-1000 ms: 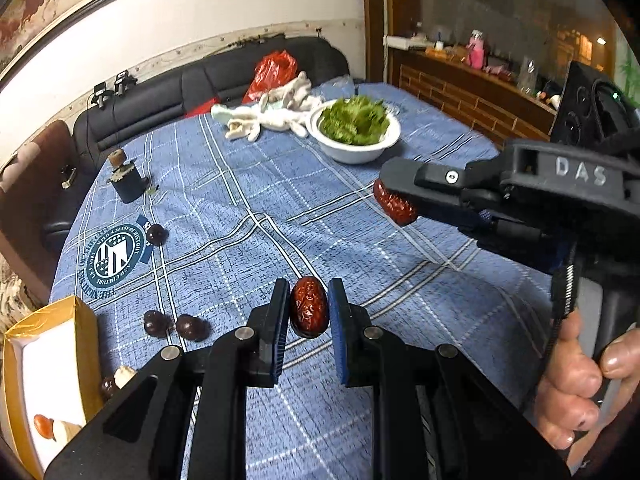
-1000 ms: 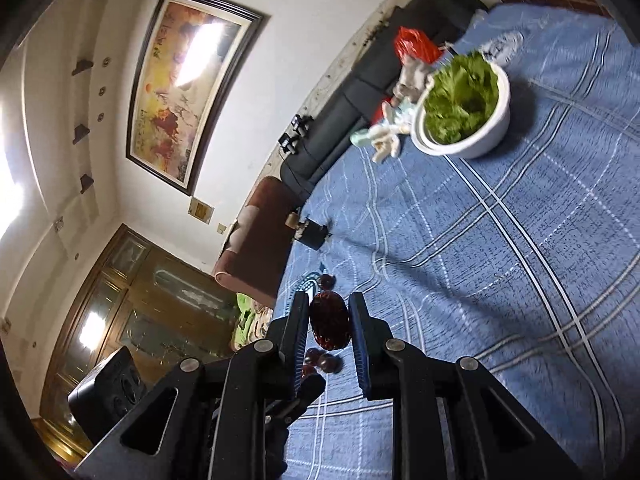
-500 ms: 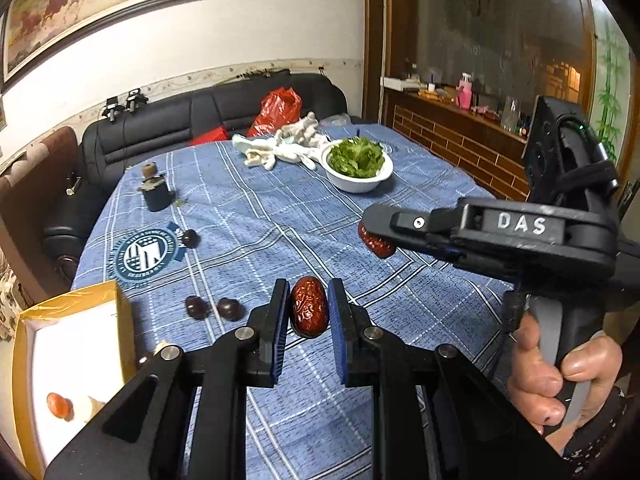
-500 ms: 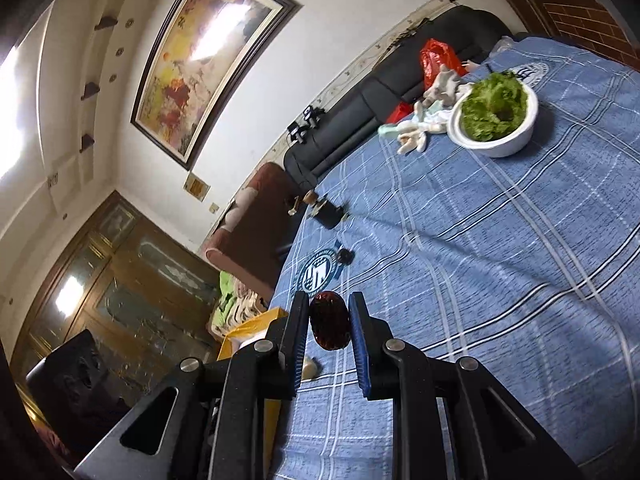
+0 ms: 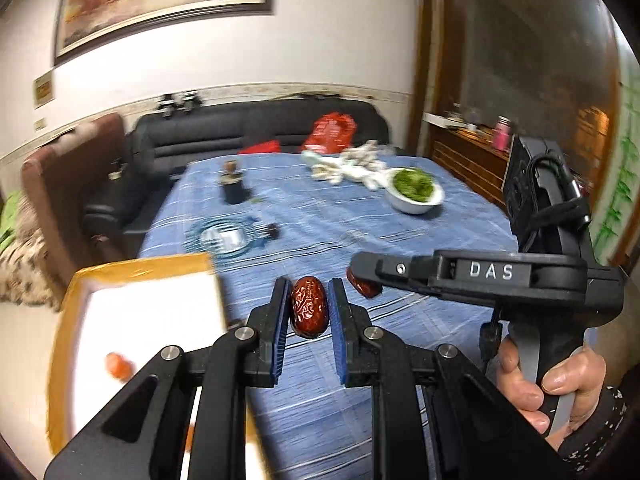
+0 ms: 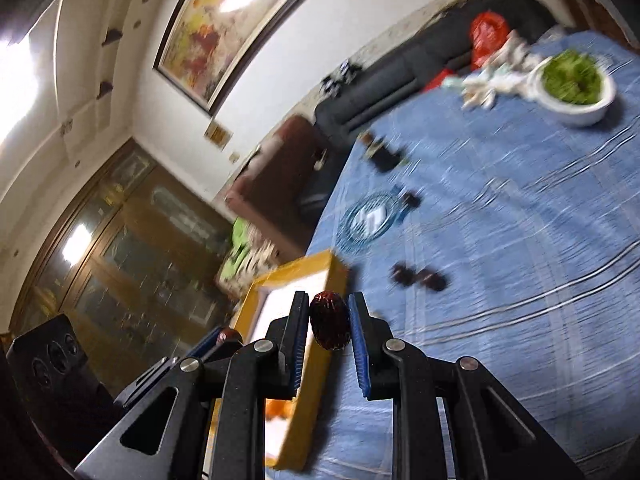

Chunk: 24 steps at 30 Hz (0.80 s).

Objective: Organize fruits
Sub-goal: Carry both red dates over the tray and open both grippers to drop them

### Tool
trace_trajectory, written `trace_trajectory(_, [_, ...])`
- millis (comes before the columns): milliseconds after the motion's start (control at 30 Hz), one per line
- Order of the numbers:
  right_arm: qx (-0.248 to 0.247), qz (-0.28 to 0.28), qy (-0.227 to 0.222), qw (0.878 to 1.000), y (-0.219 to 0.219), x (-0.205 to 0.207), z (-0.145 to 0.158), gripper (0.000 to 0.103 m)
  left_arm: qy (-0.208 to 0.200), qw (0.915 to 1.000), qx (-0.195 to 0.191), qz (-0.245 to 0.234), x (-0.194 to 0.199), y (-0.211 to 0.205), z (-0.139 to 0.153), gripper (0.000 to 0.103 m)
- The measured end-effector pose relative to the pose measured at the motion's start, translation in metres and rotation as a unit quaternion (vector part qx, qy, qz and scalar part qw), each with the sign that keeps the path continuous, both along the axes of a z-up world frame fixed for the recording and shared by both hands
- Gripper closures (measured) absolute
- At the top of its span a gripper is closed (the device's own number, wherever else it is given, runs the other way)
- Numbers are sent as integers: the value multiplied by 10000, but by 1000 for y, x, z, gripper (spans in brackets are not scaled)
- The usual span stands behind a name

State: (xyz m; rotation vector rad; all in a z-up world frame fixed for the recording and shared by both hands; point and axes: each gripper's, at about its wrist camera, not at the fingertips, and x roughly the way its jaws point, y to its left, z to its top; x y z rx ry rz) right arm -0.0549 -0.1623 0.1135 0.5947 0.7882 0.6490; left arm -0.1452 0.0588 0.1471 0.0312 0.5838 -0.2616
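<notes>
Two dates held: we clamp left date (image 5: 309, 307) in left gripper (image 5: 309, 312), right date (image 6: 330, 325) in right gripper (image 6: 329, 326), long axes along fingers. Yellow box (image 5: 136, 268) lies left on counter (image 5: 320, 216); left hand nearer.

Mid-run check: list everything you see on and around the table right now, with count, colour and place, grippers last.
Red dates: two, wrinkled dark red, one in the left gripper, one in the right gripper.
Box: one, yellow rim, white inside, at the table's near left edge; a small orange fruit inside.
Loose dark fruits: two or three, blurred, on the cloth beside the box; one more by the round emblem.
Tablecloth: one, blue striped.
Bowl: one, white, holding greens, far right.
Red bag: one, on the black sofa.
Left gripper: black, shut on its date.
Right gripper: black, shut on its date; a hand holds its handle.
</notes>
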Motion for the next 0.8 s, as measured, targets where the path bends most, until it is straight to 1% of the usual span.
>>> trace_trajectory(100, [-61, 449, 216, 9987, 41, 3, -15, 83, 64, 9986, 7, 516, -8, 38, -8, 86])
trace_trajectory(167, [-81, 679, 352, 9970, 62, 6, -25, 83, 152, 9961, -2, 866, -12, 65, -16, 86])
trace_trajectory(267, [-285, 977, 419, 9939, 98, 7, -39, 83, 320, 9896, 208, 1386, -15, 97, -33, 86])
trace_trajectory(300, [-335, 1061, 452, 9928, 105, 9, -42, 83, 375, 9880, 228, 1479, -16, 104, -38, 86])
trace_trajectory(367, [-456, 1259, 546, 9895, 125, 9, -52, 83, 563, 9853, 196, 1602, -15, 118, -50, 86])
trace_trajectory(533, [-723, 1640, 592, 9820, 160, 6, -68, 82, 861, 9793, 463, 1775, -6, 126, -71, 86])
trace_trajectory(600, [-849, 1785, 587, 9785, 170, 2, -71, 81, 919, 9773, 555, 1829, -5, 127, -74, 86])
trace_trajectory(700, [-1020, 1777, 522, 9774, 175, -1, -70, 81, 941, 9739, 765, 1917, -7, 126, -78, 86])
trace_trajectory(733, [-1053, 1789, 528, 9768, 175, -2, -70, 79, 960, 9733, 788, 1928, -7, 127, -79, 78])
trace_trajectory(767, [-1049, 1801, 524, 9766, 172, -2, -69, 74, 978, 9729, 782, 1944, -8, 127, -80, 60])
trace_trajectory(800, [-994, 1794, 492, 9775, 168, -2, -67, 64, 969, 9726, 769, 1970, -8, 127, -79, 49])
